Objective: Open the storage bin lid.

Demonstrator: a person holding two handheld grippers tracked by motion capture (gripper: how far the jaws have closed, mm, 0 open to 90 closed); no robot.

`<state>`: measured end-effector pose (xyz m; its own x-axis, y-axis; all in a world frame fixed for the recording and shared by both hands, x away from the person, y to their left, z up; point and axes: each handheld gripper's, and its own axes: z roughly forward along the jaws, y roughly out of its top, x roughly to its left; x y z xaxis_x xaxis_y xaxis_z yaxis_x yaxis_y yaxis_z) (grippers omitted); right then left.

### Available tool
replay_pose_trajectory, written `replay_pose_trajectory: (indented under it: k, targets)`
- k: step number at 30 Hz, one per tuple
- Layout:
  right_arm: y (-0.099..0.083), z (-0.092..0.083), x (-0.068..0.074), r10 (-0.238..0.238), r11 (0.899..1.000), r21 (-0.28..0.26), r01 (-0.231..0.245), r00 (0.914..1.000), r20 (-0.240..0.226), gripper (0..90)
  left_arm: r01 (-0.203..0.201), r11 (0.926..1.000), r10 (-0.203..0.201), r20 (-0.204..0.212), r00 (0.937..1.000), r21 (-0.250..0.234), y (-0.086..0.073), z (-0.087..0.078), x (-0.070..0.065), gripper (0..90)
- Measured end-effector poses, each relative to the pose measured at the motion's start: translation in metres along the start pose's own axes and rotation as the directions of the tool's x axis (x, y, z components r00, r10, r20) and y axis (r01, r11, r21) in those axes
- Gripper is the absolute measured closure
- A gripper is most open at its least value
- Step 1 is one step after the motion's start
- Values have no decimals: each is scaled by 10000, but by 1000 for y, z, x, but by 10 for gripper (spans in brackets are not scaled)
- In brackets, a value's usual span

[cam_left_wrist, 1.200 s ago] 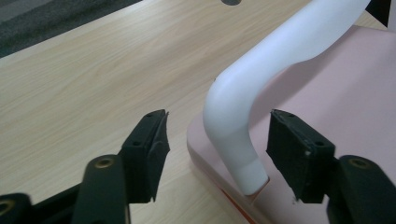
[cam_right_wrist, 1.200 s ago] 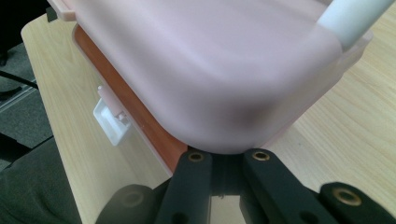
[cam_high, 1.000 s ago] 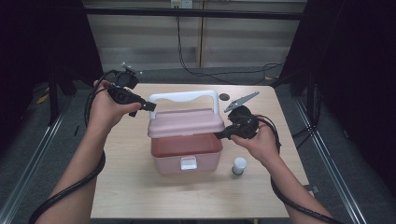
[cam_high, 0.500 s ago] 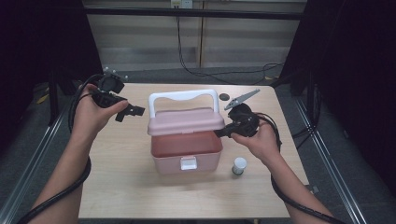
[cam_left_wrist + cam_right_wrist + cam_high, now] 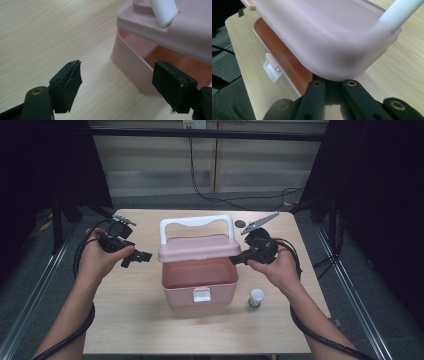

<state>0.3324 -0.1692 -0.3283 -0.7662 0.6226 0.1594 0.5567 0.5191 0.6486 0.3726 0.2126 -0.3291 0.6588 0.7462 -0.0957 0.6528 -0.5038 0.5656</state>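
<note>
At the left of the high view the person's left forearm comes up from the bottom edge, and the left gripper is held level above the wooden table, its tips aimed rightward at the pink box and stopping short of it. Its jaws stand apart with nothing between them; they have just been opening a little and then easing back. The left gripper view shows what the high view cannot: the two black pads framing bare tabletop and the near corner of the box, with the raised lid hanging above an open gap over the reddish inside. The box sits mid-table, its white handle upright at the back and a white latch on the front wall. To the right, the right hand tilts the right gripper inward against the lid's right edge. The right gripper view shows its jaws drawn together beneath the lid's rounded corner, clenched on its rim. A small white-capped bottle stands near the box's front right corner.
</note>
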Motion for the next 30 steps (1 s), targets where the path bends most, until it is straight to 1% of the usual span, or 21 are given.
replay_pose_trajectory:
  k: [1, 3, 6, 8, 10, 12, 15, 17, 18, 19, 20, 21, 23, 27, 29, 30]
  targets:
    - [0, 0, 0, 22, 10000, -10, -22, 10000, -13, 900, -13, 10000, 13, 70, 10000, 37, -1, 1, -1, 234]
    - [2, -1, 0, 15, 10000, -18, -15, 10000, 29, 900, 15, 10000, -15, 5, 10000, 87, -3, 4, -2, 234]
    - [3, -2, -1, 36, 10000, -55, -36, 10000, 38, 900, 30, 9999, -32, 133, 9999, 166, -6, 8, -3, 236]
    - [3, -3, -1, 63, 10000, -72, -63, 10000, 20, 900, 58, 9999, -61, 199, 9998, 125, -7, 11, -4, 237]
    - [4, -3, -2, 65, 9999, -89, -65, 10000, 58, 900, 7, 9999, -11, 275, 9996, 165, -8, 13, -5, 237]
    - [5, -4, -2, 98, 9999, -97, -97, 9999, 73, 900, 24, 9999, -28, 324, 9995, 106, -7, 14, -7, 238]
    - [6, -5, -2, 103, 9999, -113, -102, 9999, 102, 900, -57, 10000, 54, 433, 9990, 51, -6, 14, -10, 238]
    - [7, -5, -3, 96, 9999, -119, -95, 9999, 123, 900, -114, 9999, 111, 391, 9992, 71, -5, 14, -12, 237]
    - [7, -5, -3, 140, 9998, -118, -139, 9999, 95, 900, -125, 9999, 122, 437, 9990, 73, -4, 14, -12, 237]
    - [7, -5, -3, 136, 9998, -126, -135, 9999, 96, 900, -68, 10000, 67, 429, 9991, 29, -3, 15, -13, 237]
    - [8, -5, -3, 121, 9998, -133, -119, 9998, 137, 900, -54, 10000, 52, 533, 9986, 37, -3, 15, -13, 237]
    - [8, -6, -3, 124, 9998, -131, -122, 9998, 124, 900, -63, 10000, 63, 548, 9985, -1, -2, 15, -14, 237]
    - [8, -6, -3, 145, 9998, -130, -143, 9998, 120, 900, -162, 9999, 164, 523, 9985, -43, 0, 17, -17, 237]
    - [9, -6, -4, 177, 9997, -157, -175, 9998, 117, 900, -25, 9999, 32, 576, 9983, -134, 4, 19, -20, 237]
    - [9, -6, -4, 205, 9997, -165, -203, 9997, 93, 900, -71, 9998, 82, 586, 9982, -183, 5, 19, -21, 237]
    - [9, -6, -4, 211, 9997, -146, -209, 9997, 105, 900, -81, 9997, 95, 657, 9978, -217, 6, 19, -20, 237]
